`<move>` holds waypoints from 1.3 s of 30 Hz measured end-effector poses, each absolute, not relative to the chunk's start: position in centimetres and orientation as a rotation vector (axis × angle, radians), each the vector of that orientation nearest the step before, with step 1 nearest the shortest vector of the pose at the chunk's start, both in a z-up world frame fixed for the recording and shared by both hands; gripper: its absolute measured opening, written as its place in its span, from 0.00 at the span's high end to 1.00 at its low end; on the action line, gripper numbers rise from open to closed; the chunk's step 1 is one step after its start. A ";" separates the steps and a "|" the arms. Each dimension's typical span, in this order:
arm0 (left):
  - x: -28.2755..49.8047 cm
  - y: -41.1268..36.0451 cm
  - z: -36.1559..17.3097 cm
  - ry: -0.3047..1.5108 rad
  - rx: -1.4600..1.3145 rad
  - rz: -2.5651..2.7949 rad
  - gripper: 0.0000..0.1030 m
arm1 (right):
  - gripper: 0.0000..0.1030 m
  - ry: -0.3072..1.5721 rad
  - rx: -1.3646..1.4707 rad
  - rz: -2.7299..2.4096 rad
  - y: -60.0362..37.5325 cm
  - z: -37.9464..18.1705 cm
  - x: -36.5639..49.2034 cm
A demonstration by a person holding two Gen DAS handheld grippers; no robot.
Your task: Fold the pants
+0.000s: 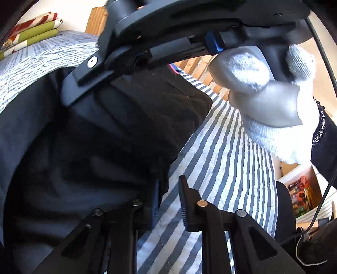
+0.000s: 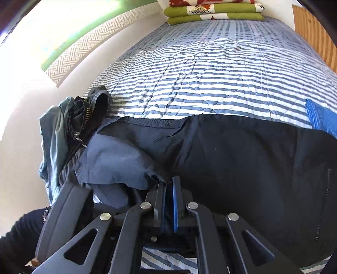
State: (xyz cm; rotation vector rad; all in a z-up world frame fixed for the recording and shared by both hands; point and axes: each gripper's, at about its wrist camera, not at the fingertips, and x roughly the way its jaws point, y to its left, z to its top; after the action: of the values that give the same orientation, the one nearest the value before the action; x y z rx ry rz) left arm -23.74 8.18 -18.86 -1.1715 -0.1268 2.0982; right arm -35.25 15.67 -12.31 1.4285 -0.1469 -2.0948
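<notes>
Dark navy pants [image 1: 105,130] lie spread across a blue-and-white striped bed cover [image 1: 221,158]. In the left wrist view my left gripper [image 1: 170,202] hovers at the pants' right edge. Its jaws stand apart with the striped cover showing between them, and the fabric's edge lies against the left finger. A hand in a white glove [image 1: 273,126] holds the right gripper, whose finger [image 1: 84,88] rests on the pants higher up. In the right wrist view my right gripper [image 2: 168,200] is shut on a bunched fold of the pants [image 2: 231,158].
A heap of grey-green clothes [image 2: 67,130] lies at the wall side of the bed. Folded green flowered quilts [image 2: 212,12] sit at the far end, and a blue cloth [image 2: 322,118] lies at the right. Beyond the bed's edge stand a black chair [image 1: 284,202] and a shelf [image 1: 303,194].
</notes>
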 end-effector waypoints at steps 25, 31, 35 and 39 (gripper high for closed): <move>-23.7 1.0 -15.4 -0.093 -1.216 2.374 0.36 | 0.68 -0.306 1.544 -2.273 24.7 -15.7 -24.6; -18.9 -8.4 -12.2 -0.248 -1.211 2.602 0.35 | 0.68 -0.203 1.606 -2.430 19.8 -18.7 -25.0; -16.3 -16.7 -12.2 -0.460 -1.325 2.733 0.35 | 0.69 -0.217 1.651 -2.478 19.6 -19.5 -25.6; -17.8 -19.0 -14.6 -0.406 -1.471 2.799 0.35 | 0.90 -0.202 1.670 -2.491 20.5 -19.5 -25.3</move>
State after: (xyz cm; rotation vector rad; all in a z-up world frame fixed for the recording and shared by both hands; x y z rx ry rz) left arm -17.79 -19.00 -14.65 -1.4714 -0.4058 2.7993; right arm -25.34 20.48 -19.54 1.6700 -0.2022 -2.4913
